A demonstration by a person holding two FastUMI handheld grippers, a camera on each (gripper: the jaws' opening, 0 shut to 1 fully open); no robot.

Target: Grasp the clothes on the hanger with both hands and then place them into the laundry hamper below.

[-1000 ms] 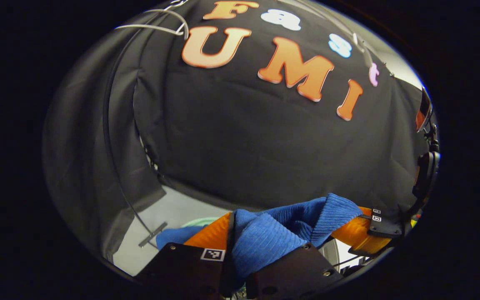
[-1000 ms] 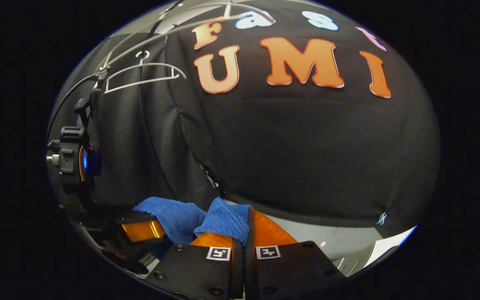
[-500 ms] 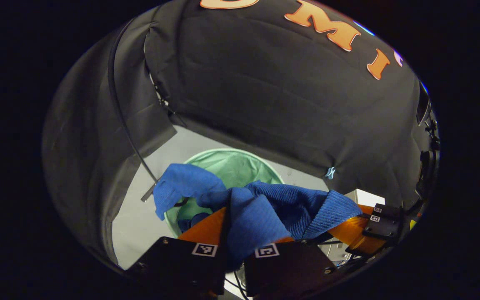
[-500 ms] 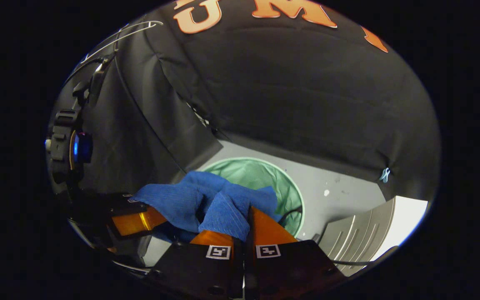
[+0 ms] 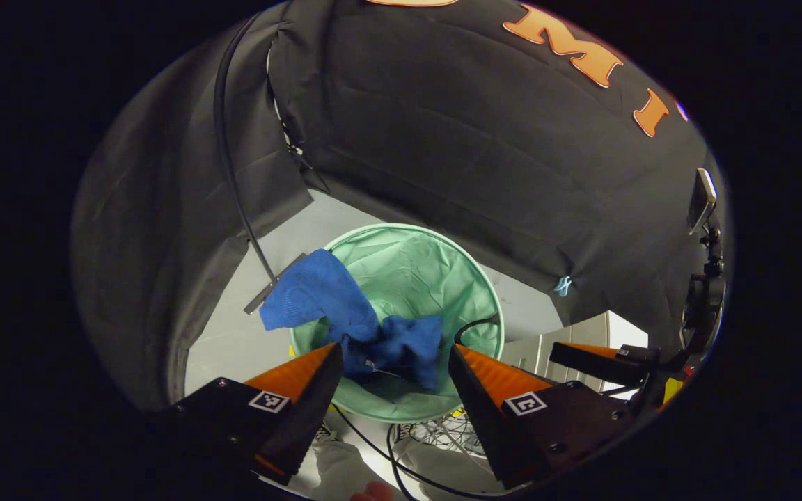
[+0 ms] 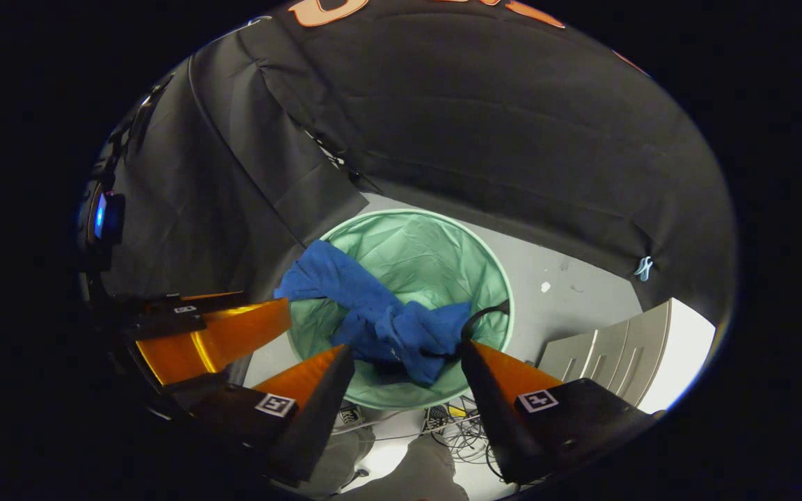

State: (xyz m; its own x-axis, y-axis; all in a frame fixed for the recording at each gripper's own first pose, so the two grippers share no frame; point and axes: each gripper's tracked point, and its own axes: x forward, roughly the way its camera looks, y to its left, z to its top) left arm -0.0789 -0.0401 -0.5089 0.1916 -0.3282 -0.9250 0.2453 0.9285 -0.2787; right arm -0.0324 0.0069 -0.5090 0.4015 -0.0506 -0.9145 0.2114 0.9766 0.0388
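the blue sweater (image 5: 352, 320) lies inside the green hamper (image 5: 474, 292), one end draped over the hamper's rim. above the hamper, the left gripper (image 5: 394, 365) and right gripper (image 6: 406, 365) hang with fingers spread, holding nothing.

The crumpled blue ribbed knit garment (image 5: 345, 313) looks soft and matt, a fine-corded cloth. The round pale-green fabric laundry hamper (image 6: 436, 250) is thin, creased cloth with a faint sheen. The pale grey floor (image 6: 575, 292) looks smooth and matt, with a few marks.
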